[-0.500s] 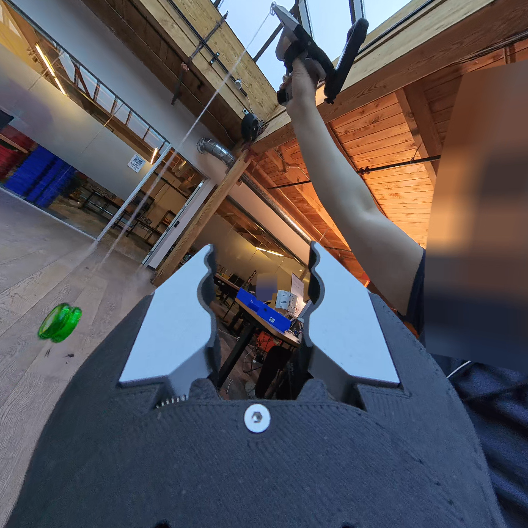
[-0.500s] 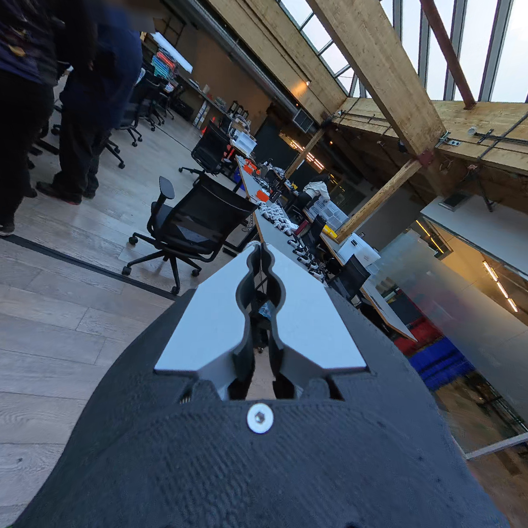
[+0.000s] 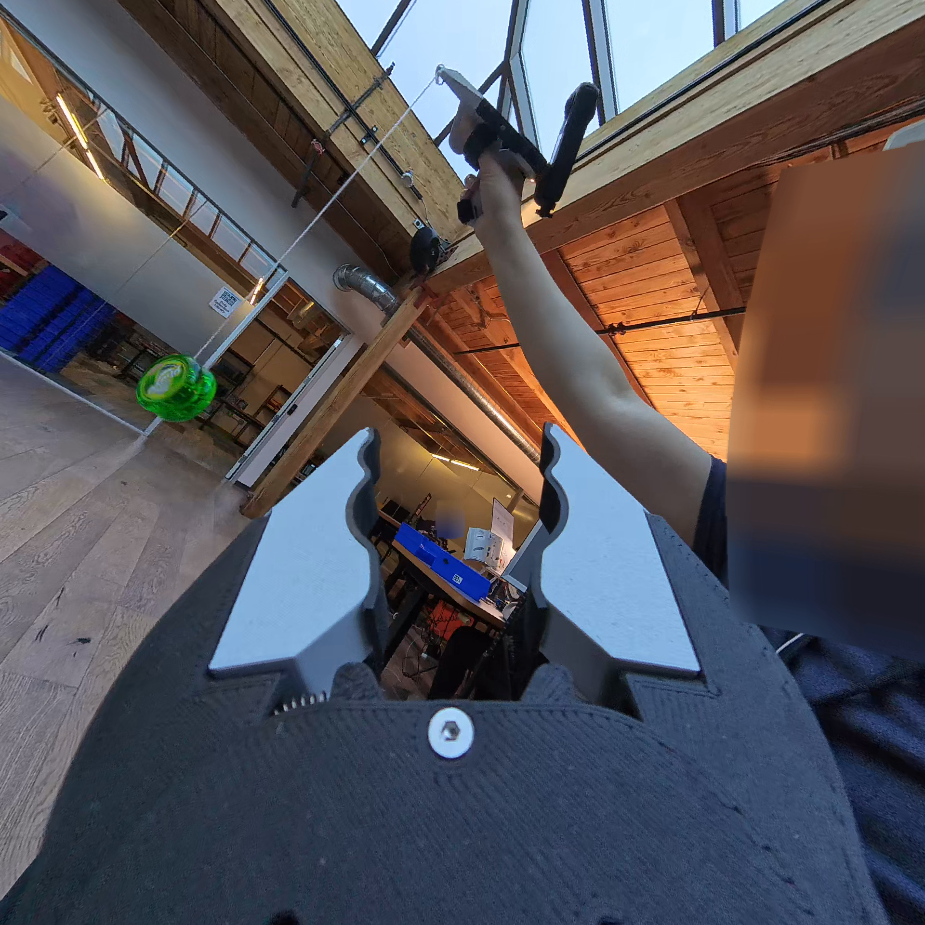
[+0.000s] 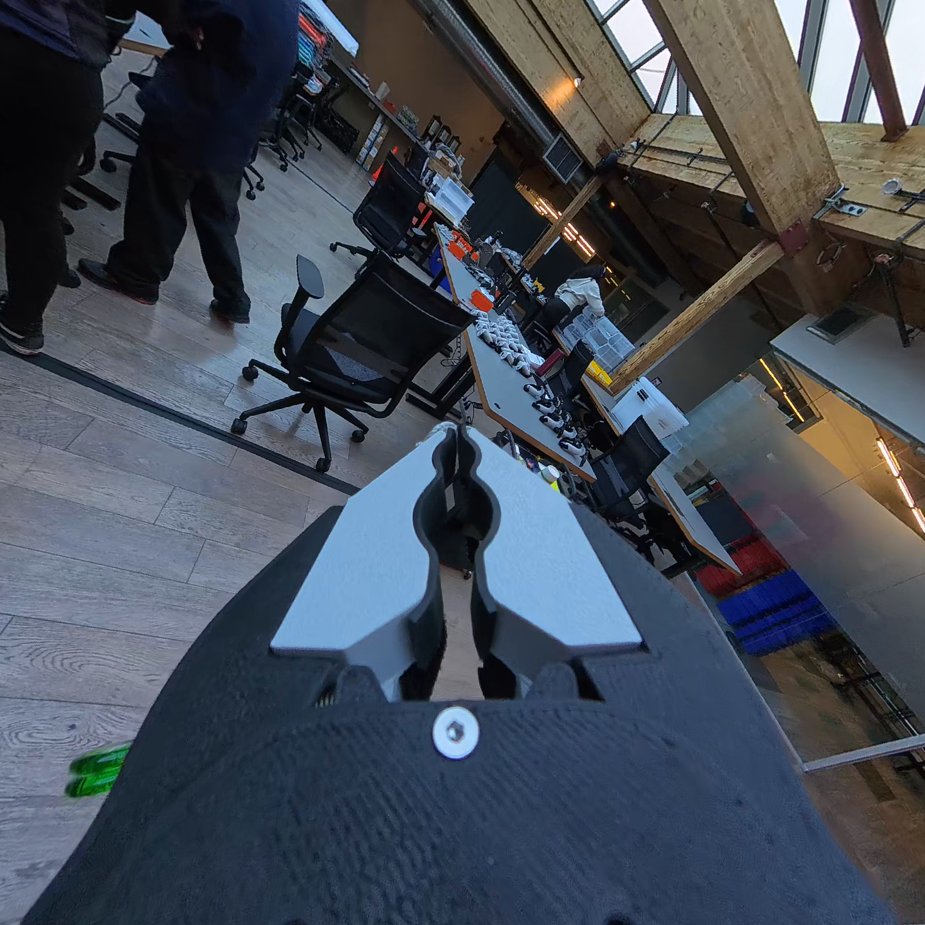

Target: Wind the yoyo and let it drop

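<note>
While the green yoyo (image 3: 176,387) hangs at left over the floor (image 3: 75,525) on a taut string (image 3: 320,220), light, hard and slick, the left gripper (image 3: 458,505) gapes empty and the raised right gripper (image 3: 443,75) pinches the string's end, the safest hold.

One translucent green plastic yoyo (image 3: 176,386), hanging on one white string (image 3: 320,220), up-left of left hand-held gripper (image 3: 458,493). Two hand-held grippers: left one gaping, empty; right hand-held gripper (image 4: 458,440) pinched closed on string end, raised overhead. Two black mesh office chairs (image 4: 350,350) ahead of right hand-held gripper. Two people standing far left. One blue plastic bin (image 3: 440,560) on surface, seen between left fingers.
</note>
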Demonstrator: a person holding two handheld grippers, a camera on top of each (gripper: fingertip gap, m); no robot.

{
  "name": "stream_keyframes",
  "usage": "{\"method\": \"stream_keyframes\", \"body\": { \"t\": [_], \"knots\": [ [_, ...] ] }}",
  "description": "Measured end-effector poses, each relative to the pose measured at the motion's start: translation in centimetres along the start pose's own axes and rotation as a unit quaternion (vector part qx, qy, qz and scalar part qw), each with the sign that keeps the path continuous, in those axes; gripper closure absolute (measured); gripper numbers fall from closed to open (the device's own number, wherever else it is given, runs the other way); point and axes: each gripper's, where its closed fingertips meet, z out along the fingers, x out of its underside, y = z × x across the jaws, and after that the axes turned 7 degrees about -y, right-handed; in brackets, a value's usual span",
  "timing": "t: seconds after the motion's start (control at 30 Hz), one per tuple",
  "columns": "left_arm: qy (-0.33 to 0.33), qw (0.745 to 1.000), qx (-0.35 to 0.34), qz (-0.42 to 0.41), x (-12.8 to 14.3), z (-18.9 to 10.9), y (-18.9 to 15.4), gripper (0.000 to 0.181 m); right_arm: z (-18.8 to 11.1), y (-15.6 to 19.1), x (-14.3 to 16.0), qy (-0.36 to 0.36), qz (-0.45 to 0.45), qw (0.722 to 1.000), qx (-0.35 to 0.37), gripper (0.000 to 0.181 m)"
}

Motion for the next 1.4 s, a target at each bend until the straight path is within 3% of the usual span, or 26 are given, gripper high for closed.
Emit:
{"method": "stream_keyframes", "body": {
  "t": [0.7, 1.4],
  "knots": [
    [-0.006, 1.000, -0.004, -0.017, 0.5, -1.4, 0.3, 0.117, 1.4, 1.9, 6.3, 0.055, 0.012, 0.998, -0.010, 0.181],
    [-0.007, 1.000, -0.002, -0.030, 1.0, -1.4, 0.6, 0.117, 0.7, 1.6, 5.8, 0.041, 0.017, 0.999, 0.002, 0.181]
  ]
}}
